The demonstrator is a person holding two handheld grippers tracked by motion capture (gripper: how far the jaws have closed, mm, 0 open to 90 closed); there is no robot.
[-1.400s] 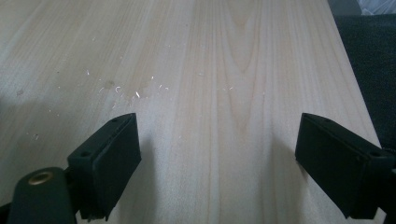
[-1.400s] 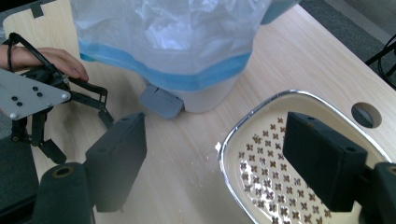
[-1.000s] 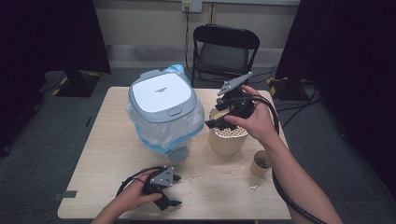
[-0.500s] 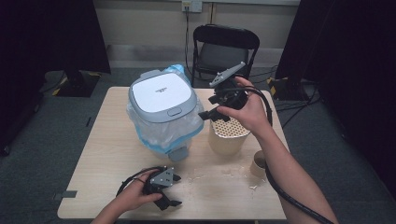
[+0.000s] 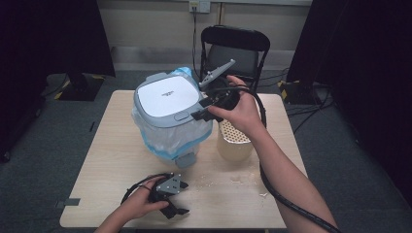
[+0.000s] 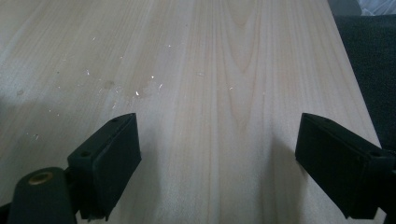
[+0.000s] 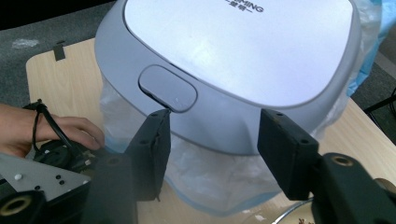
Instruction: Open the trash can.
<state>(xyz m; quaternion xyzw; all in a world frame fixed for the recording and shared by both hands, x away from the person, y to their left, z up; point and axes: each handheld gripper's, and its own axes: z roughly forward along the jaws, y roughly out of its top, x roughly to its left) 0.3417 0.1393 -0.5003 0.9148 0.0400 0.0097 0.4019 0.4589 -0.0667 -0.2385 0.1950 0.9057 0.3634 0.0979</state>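
Down at the near-left edge of the wooden table (image 5: 121, 145), the left gripper (image 5: 177, 206) rests low in the person's left hand (image 5: 138, 206), its jaws spread wide with only bare tabletop and a few pale crumbs (image 6: 140, 91) between them. Moving across to the middle: the bin (image 5: 170, 116), grey-lidded and lined with a clear blue-edged plastic bag (image 5: 165, 141), stands upright towards the far side of the table, lid down. And here is the right gripper (image 5: 200, 109), held in the right hand (image 5: 243, 114) just off the bin's right-hand side, pointing at the lid's rim. Its jaws have just been closing and now stand partly apart, with nothing clamped; in the right gripper view the lid's push button (image 7: 167, 88) sits just beyond the gap. Just to the right of the bin, under the wrist, stands a cream perforated container (image 5: 234, 143). Behind the table, a black folding chair (image 5: 235, 46).
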